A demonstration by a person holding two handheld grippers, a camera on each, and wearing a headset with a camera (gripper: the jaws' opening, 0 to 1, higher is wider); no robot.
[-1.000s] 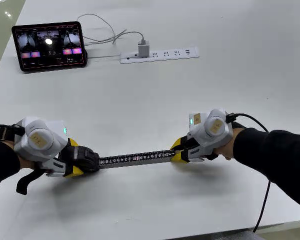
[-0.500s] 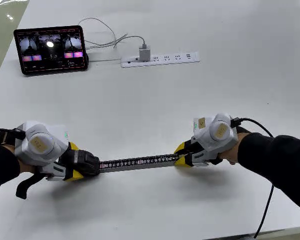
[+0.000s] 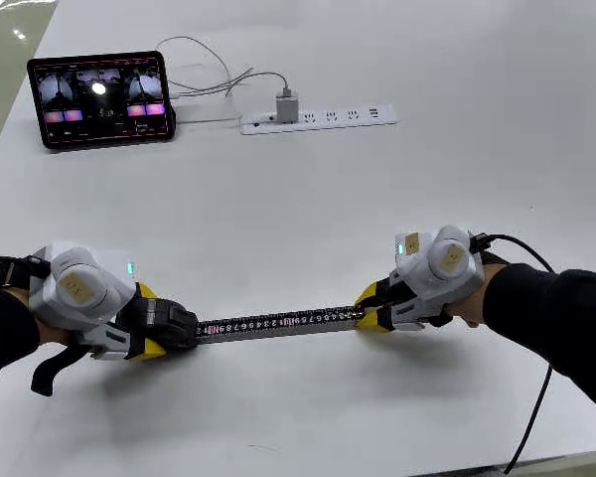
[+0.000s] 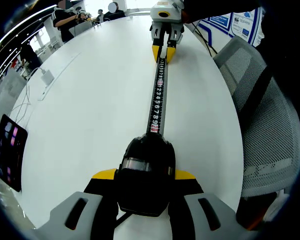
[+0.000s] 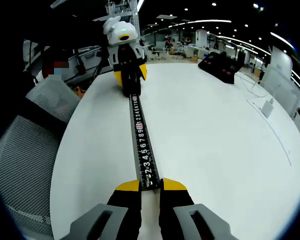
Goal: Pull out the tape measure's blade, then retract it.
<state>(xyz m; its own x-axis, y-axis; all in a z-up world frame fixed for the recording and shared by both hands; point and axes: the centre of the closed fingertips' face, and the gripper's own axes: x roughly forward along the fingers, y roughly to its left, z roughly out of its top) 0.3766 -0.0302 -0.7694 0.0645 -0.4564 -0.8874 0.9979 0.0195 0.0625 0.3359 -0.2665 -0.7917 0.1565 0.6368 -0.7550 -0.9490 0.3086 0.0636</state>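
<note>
Change since half a second ago: the right gripper [image 3: 370, 305] has moved a little further right. More of the blade [image 3: 278, 320] is drawn out, while the case [image 3: 169, 320] and the far items are where they were.

Left gripper [image 3: 151, 326]: low at the near left of the table [image 3: 377, 199], pointing right along the tabletop. Its jaws stand wide, closed on the two sides of the black case, which is clamped between the yellow tips. In the left gripper view the case sits squarely between them, with the blade leaving its front.

Blade: a straight, numbered black strip. It runs just over the table from the case to the right gripper, across the near middle.

Right gripper: low at the near right, pointing left at the case. Its jaws are nearly together and pinch the blade's end between the yellow tips. A black cable [image 3: 531, 378] trails from it past the dark sleeve [image 3: 556, 318].

Surroundings: a mesh chair [image 4: 260, 100] stands beside the near table edge. A lit tablet [image 3: 101, 96], a power strip [image 3: 318, 115] with a charger [image 3: 286, 99] and white leads [image 3: 204, 75] lie at the far side, well apart from the blade.
</note>
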